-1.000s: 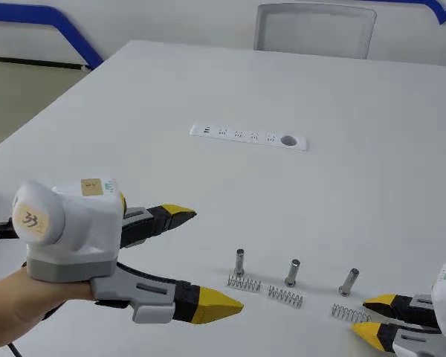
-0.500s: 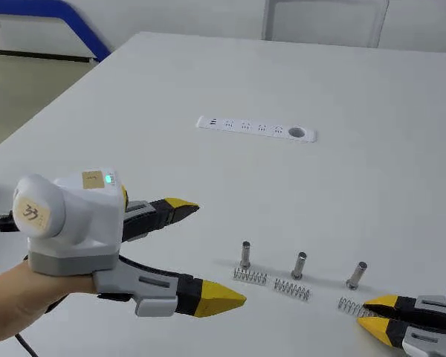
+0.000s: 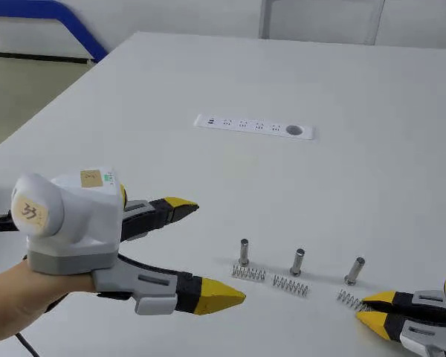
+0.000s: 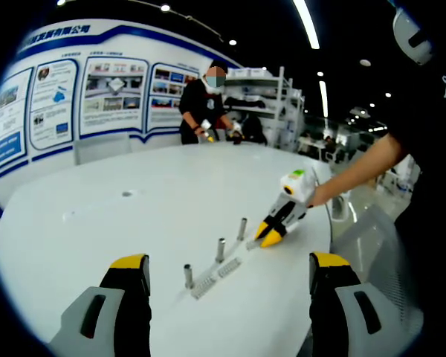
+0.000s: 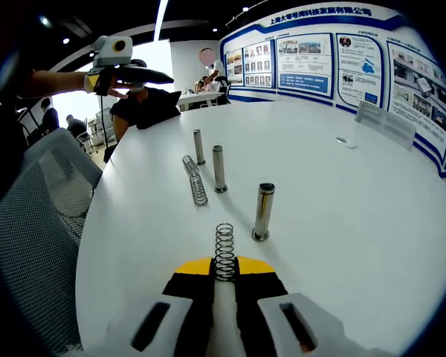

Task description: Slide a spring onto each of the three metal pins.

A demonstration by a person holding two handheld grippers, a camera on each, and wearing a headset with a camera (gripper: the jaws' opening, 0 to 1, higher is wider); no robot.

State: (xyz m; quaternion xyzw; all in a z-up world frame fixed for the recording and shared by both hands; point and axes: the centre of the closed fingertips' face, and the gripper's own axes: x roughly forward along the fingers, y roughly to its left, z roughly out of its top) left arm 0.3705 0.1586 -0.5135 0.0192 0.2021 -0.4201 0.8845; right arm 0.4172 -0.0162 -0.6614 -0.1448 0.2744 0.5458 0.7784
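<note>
None of the three pins wears a spring yet, so the whole job is left to do. The first pin (image 3: pixel 244 251), second pin (image 3: pixel 297 262) and third pin (image 3: pixel 354 271) stand upright in a row running from 9 o'clock to 3 o'clock across the table (image 3: pixel 334 186). At 6 o'clock of each pin, just beside its foot, a coil lies flat: first spring (image 3: pixel 248 274), second spring (image 3: pixel 291 285), third spring (image 3: pixel 348 299).

The right gripper (image 3: pixel 368 308) sits at 4 o'clock of the third spring, its jaws drawn narrow about the coil's near end. Whether they pinch it I cannot tell. The left gripper (image 3: pixel 203 249) hovers at 9 o'clock of the row, well apart, jaws spread wide and holding nothing.

Room is plentiful, with bare tabletop on every side of the row. The power strip (image 3: pixel 253 126) lies well off at 12 o'clock, and the table's edge runs far out at 10 o'clock. I judge the only tight spot to be the third pin, which stands near the spring being taken.
</note>
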